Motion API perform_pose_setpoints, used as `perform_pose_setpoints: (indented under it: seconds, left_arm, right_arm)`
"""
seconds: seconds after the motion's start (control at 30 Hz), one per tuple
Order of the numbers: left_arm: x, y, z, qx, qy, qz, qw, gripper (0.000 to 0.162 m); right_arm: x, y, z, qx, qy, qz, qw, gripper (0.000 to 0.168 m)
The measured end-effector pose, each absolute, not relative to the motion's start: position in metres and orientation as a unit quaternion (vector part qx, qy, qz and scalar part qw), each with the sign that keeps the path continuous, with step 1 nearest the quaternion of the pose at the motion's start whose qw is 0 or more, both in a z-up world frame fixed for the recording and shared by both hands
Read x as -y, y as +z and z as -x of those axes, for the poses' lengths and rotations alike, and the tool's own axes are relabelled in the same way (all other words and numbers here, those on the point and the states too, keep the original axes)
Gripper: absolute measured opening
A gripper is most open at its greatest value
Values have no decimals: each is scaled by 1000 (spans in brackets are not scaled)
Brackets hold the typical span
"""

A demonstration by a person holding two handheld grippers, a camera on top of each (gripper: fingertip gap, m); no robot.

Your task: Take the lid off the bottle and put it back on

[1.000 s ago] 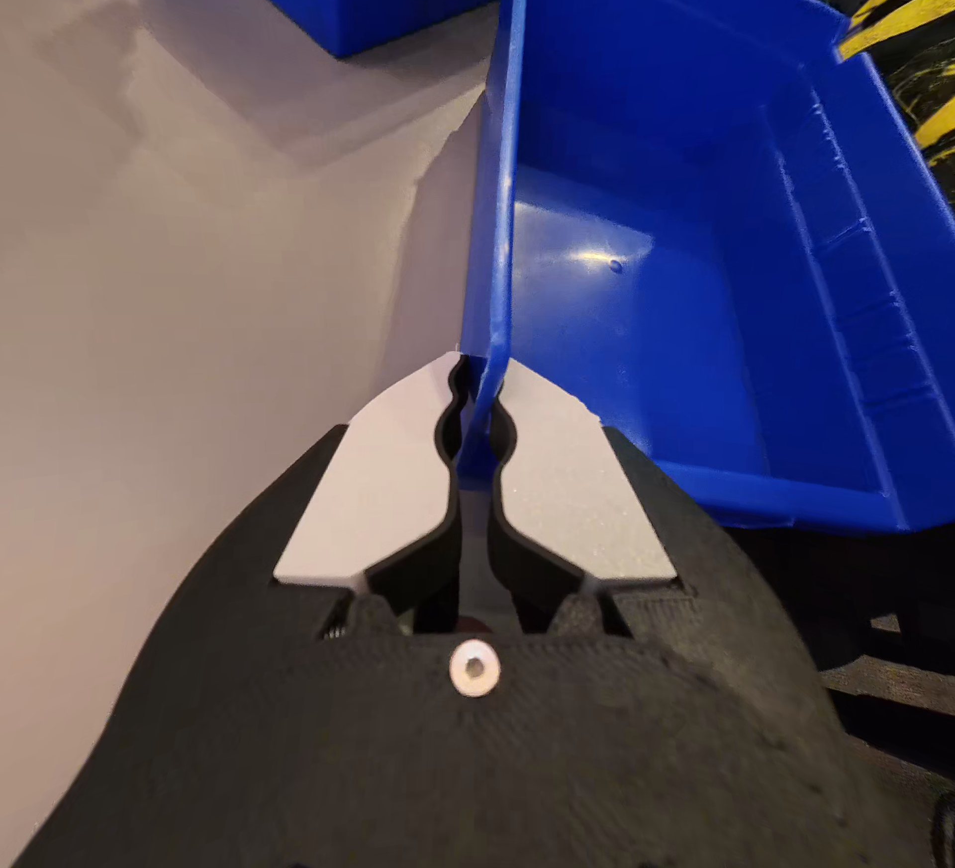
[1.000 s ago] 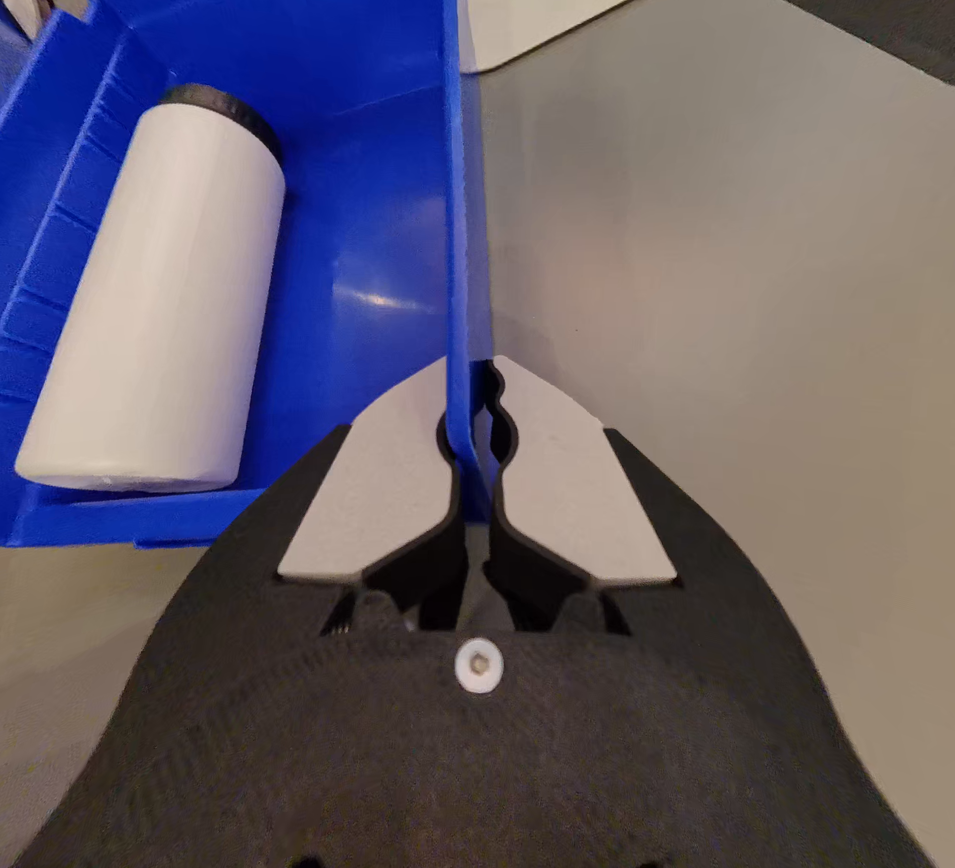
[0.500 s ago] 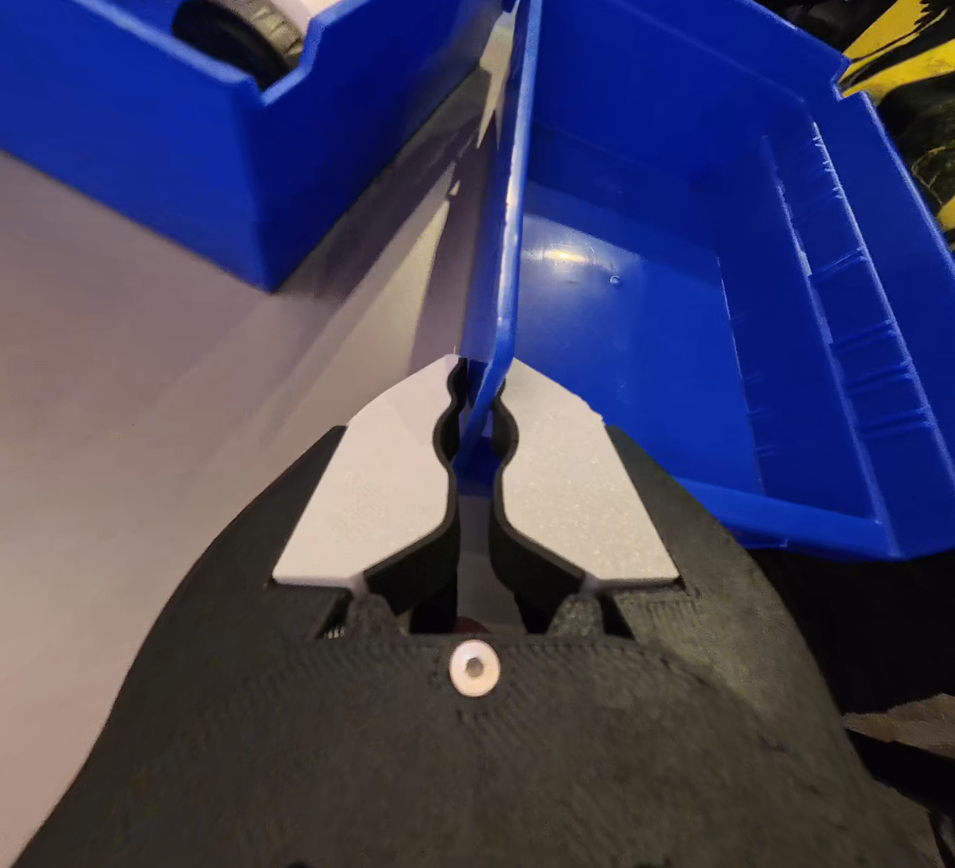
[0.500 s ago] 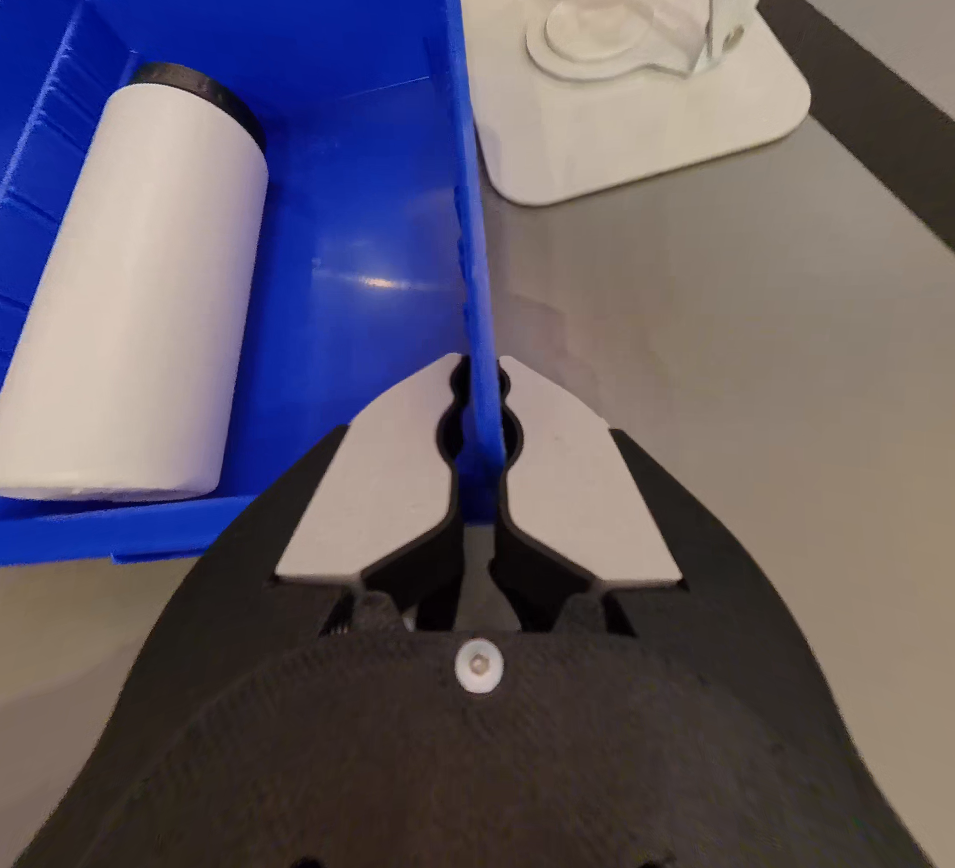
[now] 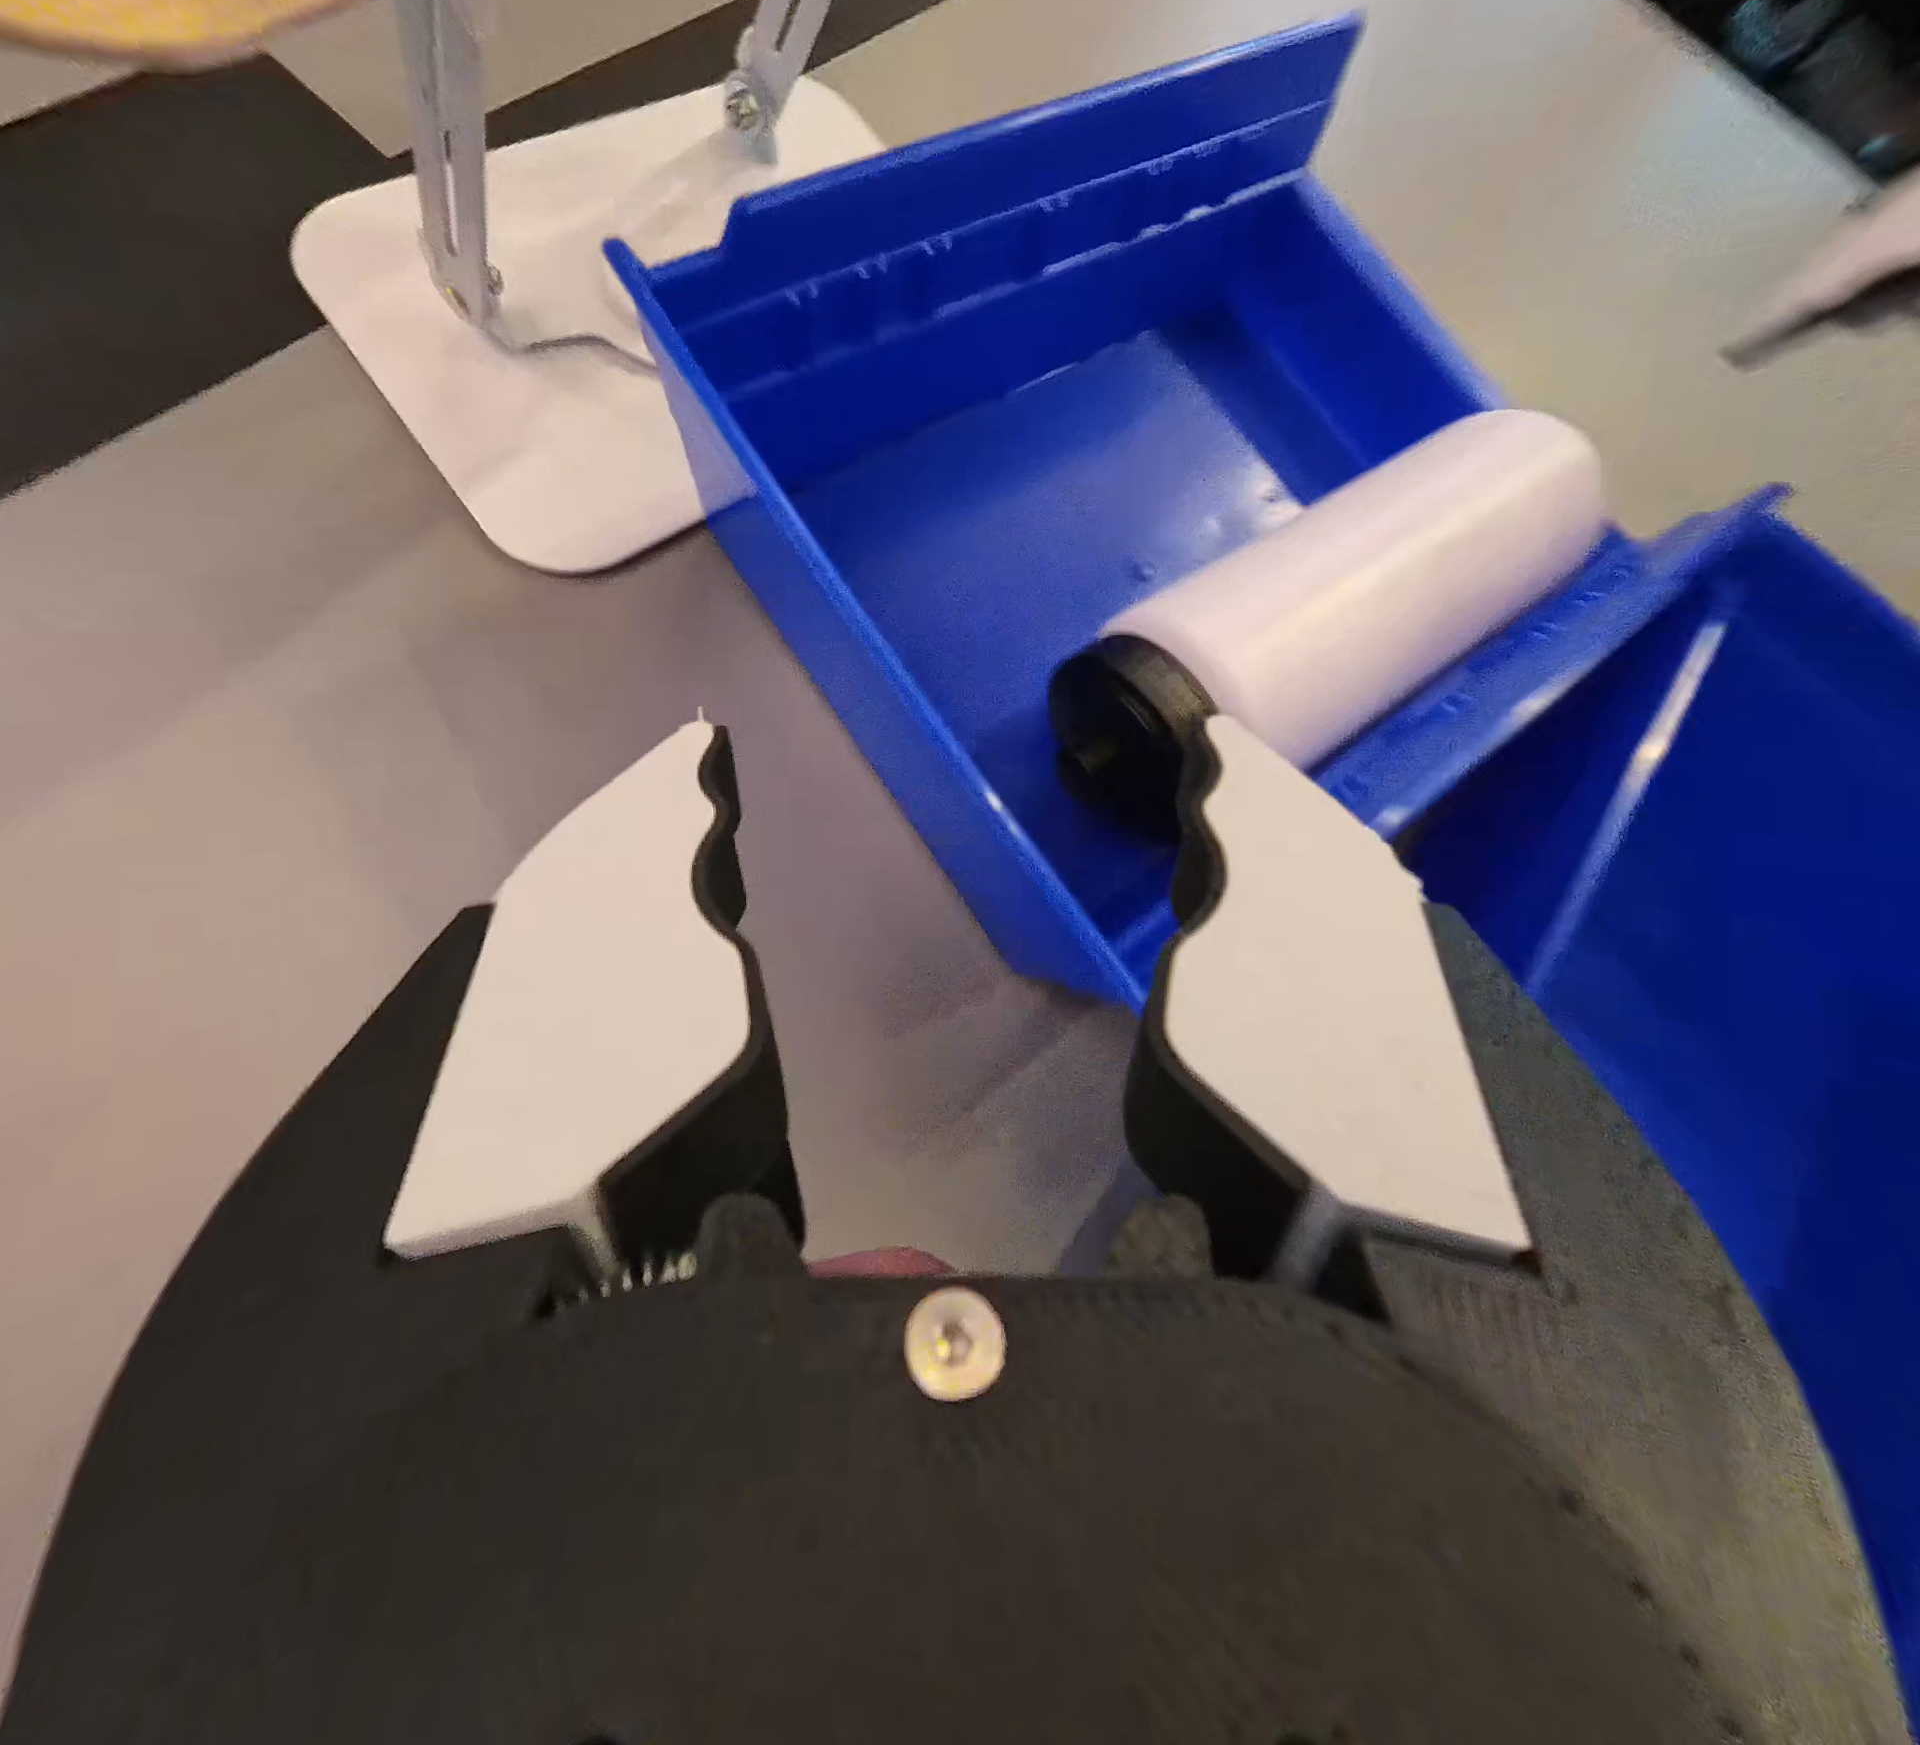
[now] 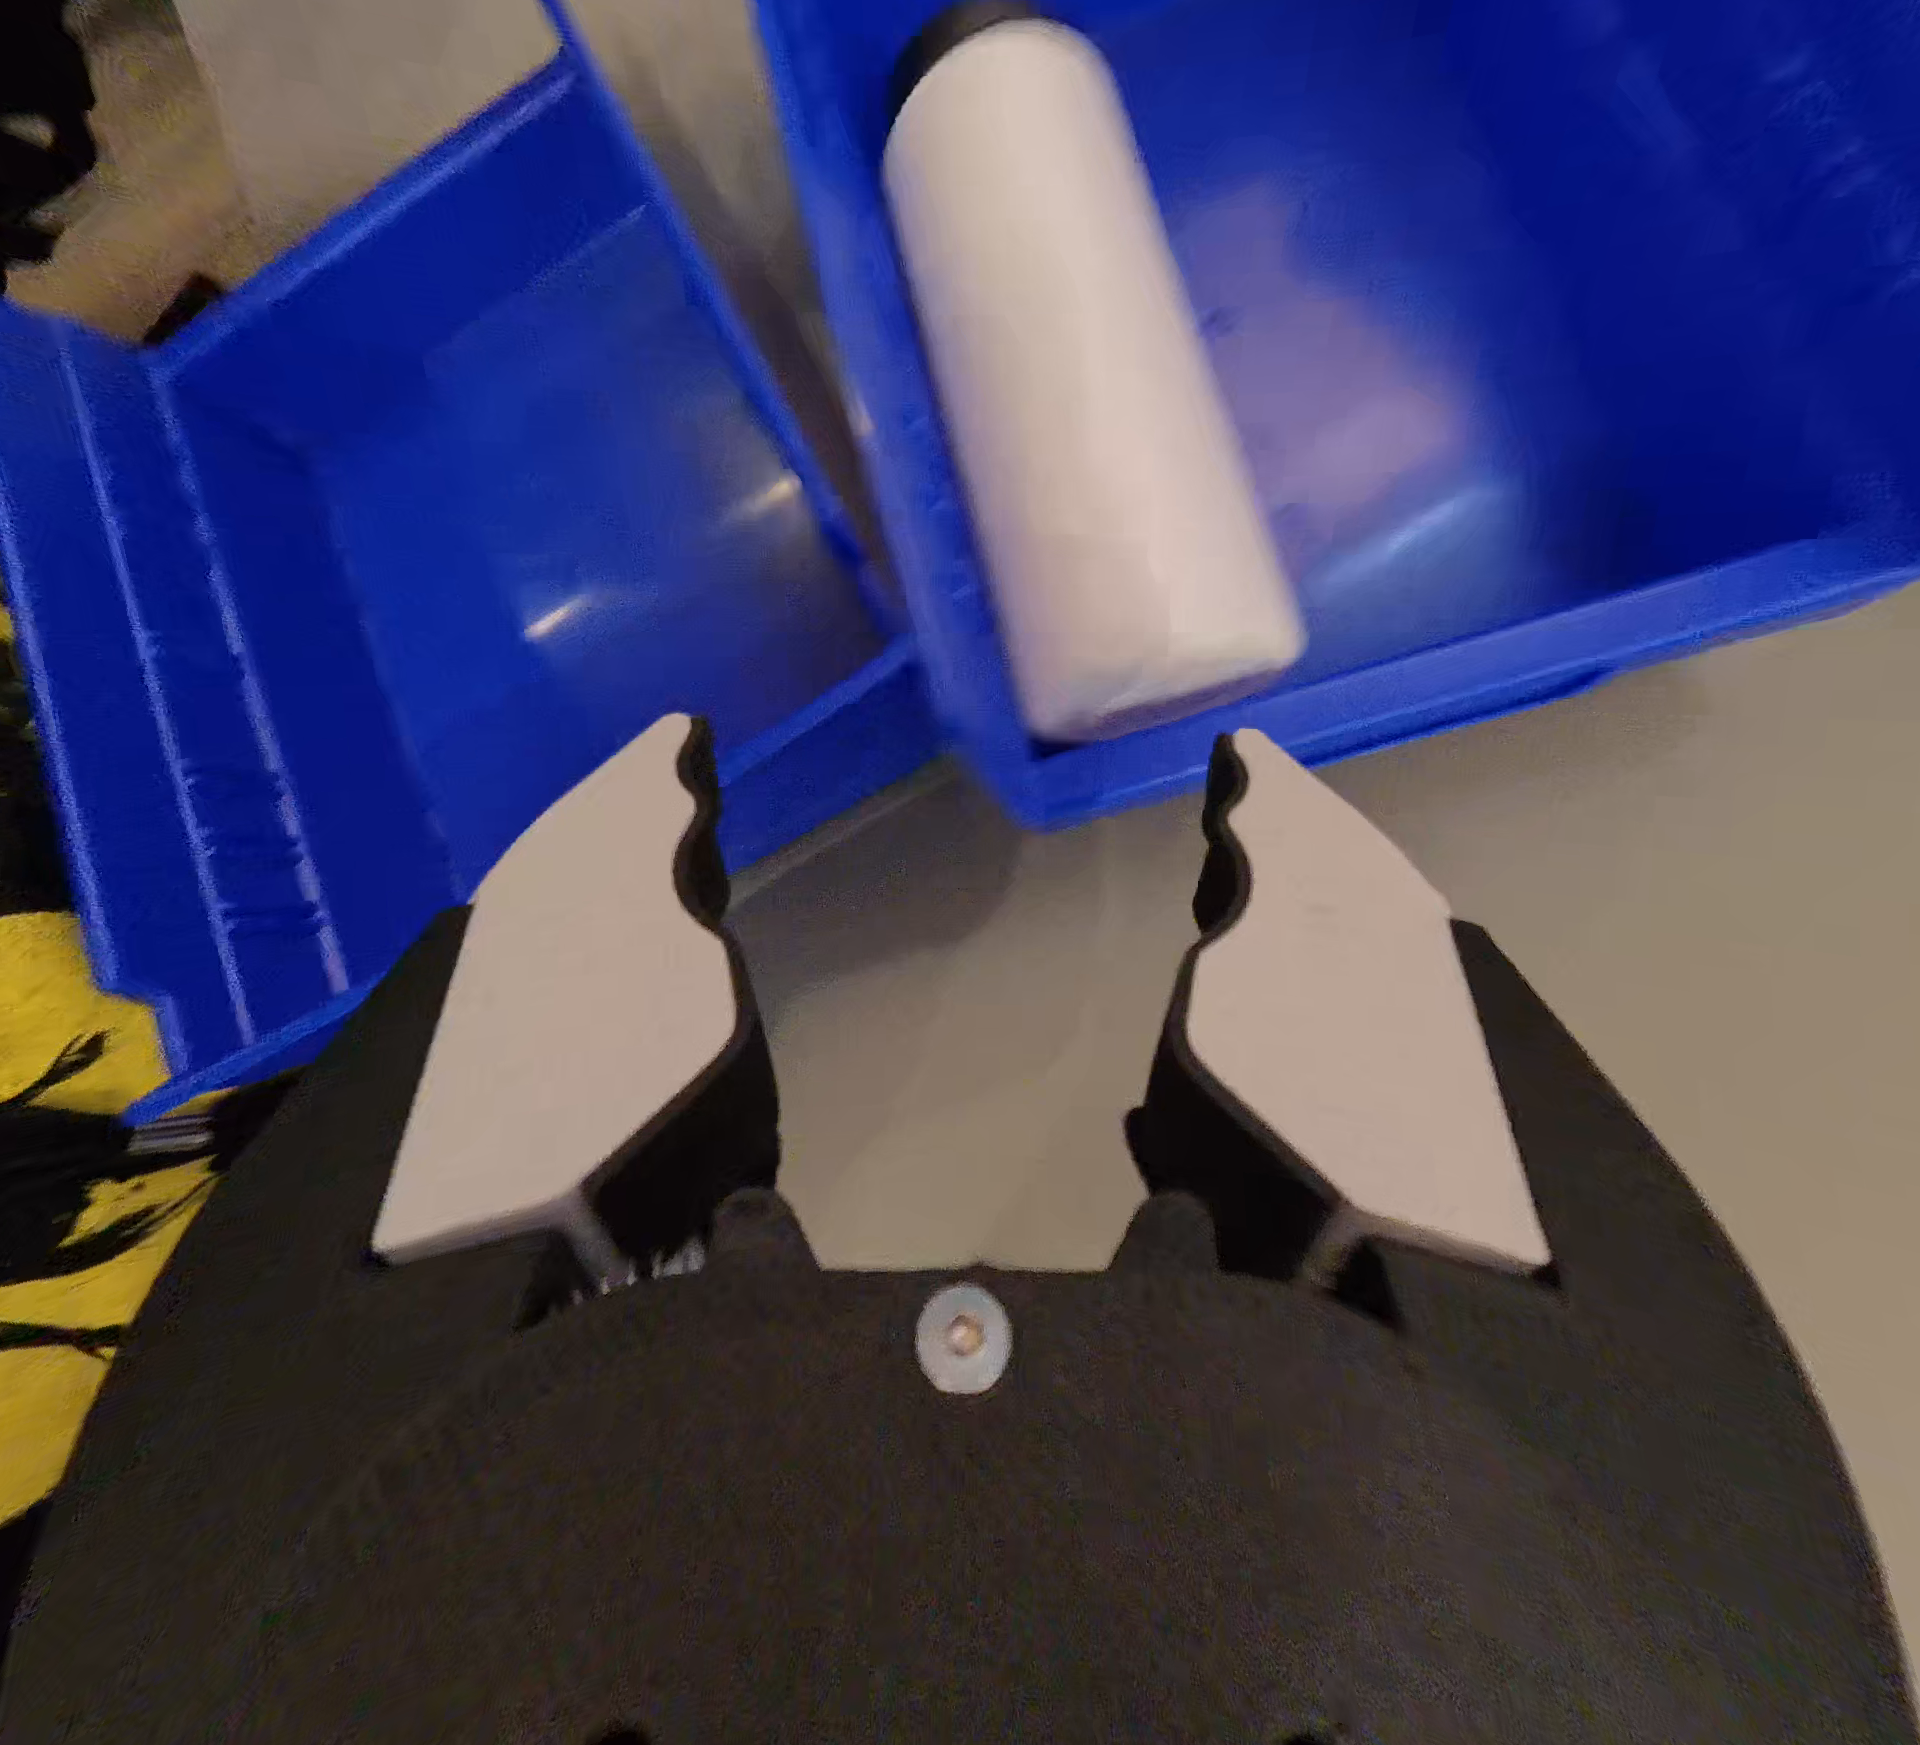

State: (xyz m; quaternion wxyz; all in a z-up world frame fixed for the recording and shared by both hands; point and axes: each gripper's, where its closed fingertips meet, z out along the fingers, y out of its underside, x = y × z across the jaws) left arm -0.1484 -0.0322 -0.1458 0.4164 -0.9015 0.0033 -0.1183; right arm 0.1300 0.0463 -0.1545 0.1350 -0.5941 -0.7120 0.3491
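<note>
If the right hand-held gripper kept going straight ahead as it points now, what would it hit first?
Probably the near wall of the blue bin, then the base end of the white bottle lying just behind it. The right hand-held gripper is open; depth is unclear.

A smooth grey table (image 5: 312, 708) fills the space under and ahead of the jaws. Beyond them to the left, a dark band (image 5: 156, 261) crosses it beside a white stand base (image 5: 561, 407). Soft indoor light glints off it.

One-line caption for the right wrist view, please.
Right gripper, jaws open and empty, above the table facing a white bottle lying capped in a blue bin, beside a second blue bin.
</note>
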Motion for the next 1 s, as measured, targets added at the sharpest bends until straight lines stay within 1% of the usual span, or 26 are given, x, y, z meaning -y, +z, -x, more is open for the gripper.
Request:
perform_pose_setpoints:
  seconds: [0.1,0.17,0.2,0.23,0.3,0.33,0.4,0.5,0.6,0.7,0.93,1.0]
  left_arm:
    - [3,-161,146,0,-107,921,375,76]
    - [-7,-179,147,0,-99,938,333,66]
    - [-10,-187,148,-1,-90,945,315,60]
    - [-12,-195,149,3,-88,950,300,58]
    - [-15,-205,145,3,-95,955,281,44]
    - [-15,-209,147,1,-84,957,276,43]
    - [-14,-210,148,2,-74,959,273,40]
    - [-8,-212,159,8,-54,963,263,34]
    - [2,-212,175,25,-49,963,263,33]
    - [21,-213,206,37,-7,969,246,27]
    - [76,-216,280,83,8,971,224,10]
    - [92,-217,301,74,20,975,210,10]
  right_arm:
    - [-11,-177,-146,715,335,606,100,90]
    - [2,-186,-149,707,336,615,91,87]
    - [10,-190,-149,706,345,614,74,81]
    - [17,-195,-151,710,342,613,55,75]
    - [27,-202,-150,716,344,607,21,66]
    - [32,-201,-148,713,358,603,8,60]
    - [32,-201,-146,718,357,597,5,53]
    - [30,-201,-147,736,336,587,4,48]
    - [25,-200,-150,741,327,587,1,41]
    - [9,-200,-156,741,311,595,3,36]
    - [-55,-200,-179,746,235,623,31,22]
    - [-81,-201,-184,748,205,629,40,19]
